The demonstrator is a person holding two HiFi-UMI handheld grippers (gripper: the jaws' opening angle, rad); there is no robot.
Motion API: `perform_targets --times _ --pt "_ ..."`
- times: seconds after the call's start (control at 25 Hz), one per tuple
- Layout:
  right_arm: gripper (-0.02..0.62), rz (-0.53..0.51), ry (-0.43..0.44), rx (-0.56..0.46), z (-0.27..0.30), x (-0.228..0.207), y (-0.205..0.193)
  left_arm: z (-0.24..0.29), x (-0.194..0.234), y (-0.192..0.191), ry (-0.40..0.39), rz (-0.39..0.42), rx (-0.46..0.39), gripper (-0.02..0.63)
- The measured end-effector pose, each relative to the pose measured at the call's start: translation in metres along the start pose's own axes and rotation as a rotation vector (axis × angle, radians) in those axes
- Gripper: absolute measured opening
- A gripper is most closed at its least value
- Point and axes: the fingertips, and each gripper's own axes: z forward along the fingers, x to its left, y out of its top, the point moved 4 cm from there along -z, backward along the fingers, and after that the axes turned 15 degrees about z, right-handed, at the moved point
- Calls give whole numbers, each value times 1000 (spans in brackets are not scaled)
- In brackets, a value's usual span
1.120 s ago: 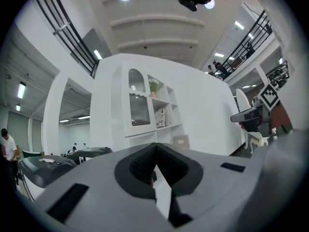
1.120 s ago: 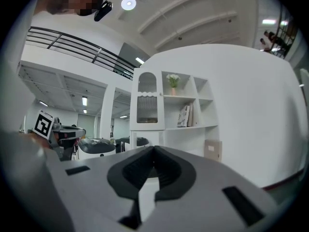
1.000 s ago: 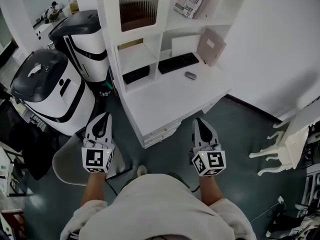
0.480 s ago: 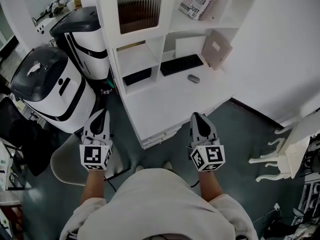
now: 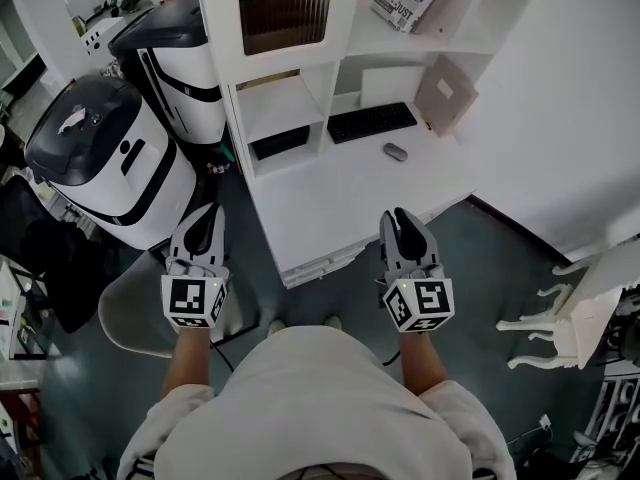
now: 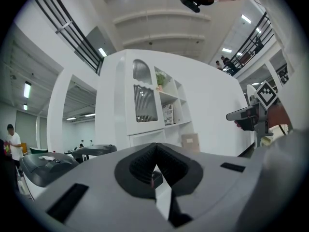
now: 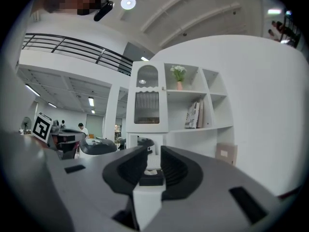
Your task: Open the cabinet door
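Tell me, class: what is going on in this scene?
A person stands facing a white desk with shelves above it, holding a gripper in each hand, both level and touching nothing. The cabinet door, the ribbed-glass one at the upper left of the unit, is shut and untouched. The left gripper has its jaws together. The right gripper has just been opening its jaws, which stand slightly apart with nothing between them. Opening the door has not yet begun.
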Motion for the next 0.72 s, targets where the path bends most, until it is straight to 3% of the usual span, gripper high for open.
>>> perform_targets --times 0.36,0.72 --pt "328 3 35 11 3 0 5 0 0 1 10 0 5 -2" --pt "341 -1 46 15 14 3 8 -1 5 -1 19 3 12 -2"
